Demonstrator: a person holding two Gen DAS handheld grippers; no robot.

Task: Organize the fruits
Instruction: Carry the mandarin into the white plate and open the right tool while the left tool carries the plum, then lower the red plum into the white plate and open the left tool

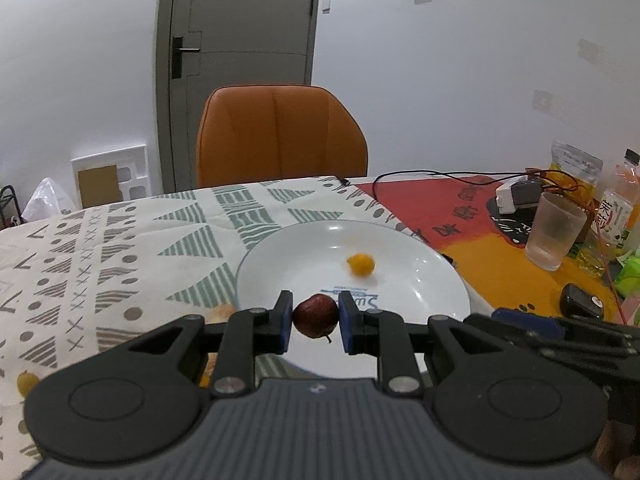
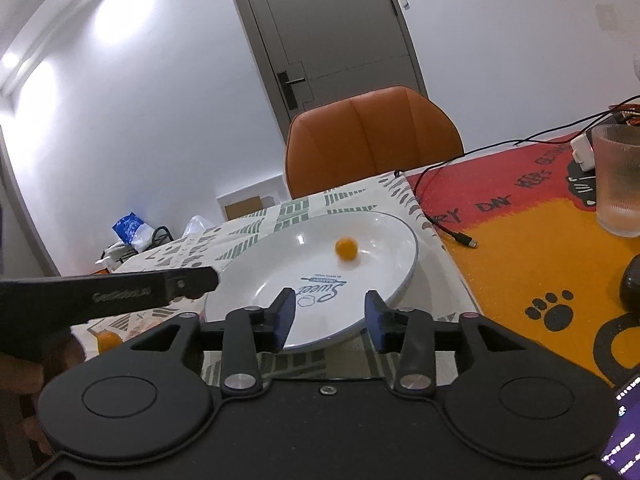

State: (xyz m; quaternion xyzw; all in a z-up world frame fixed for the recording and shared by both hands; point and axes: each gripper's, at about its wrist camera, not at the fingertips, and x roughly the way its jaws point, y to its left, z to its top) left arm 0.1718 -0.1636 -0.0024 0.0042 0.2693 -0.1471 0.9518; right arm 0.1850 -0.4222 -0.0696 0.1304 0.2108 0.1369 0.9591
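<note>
Left gripper clamped, right gripper parted

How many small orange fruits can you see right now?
2 for certain: one orange fruit on the white plate, another on the tablecloth left of it. More may be hidden behind the claws.

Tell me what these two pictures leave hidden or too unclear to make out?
- Small orange fruit on the white plate: blurred in both views, so its kind stays unclear.
- Pale round thing, left wrist view: mostly hidden behind the left hand-held gripper.
- Dark red fruit: unseen in the right wrist view.
- Bottle: label too small to read.
</note>
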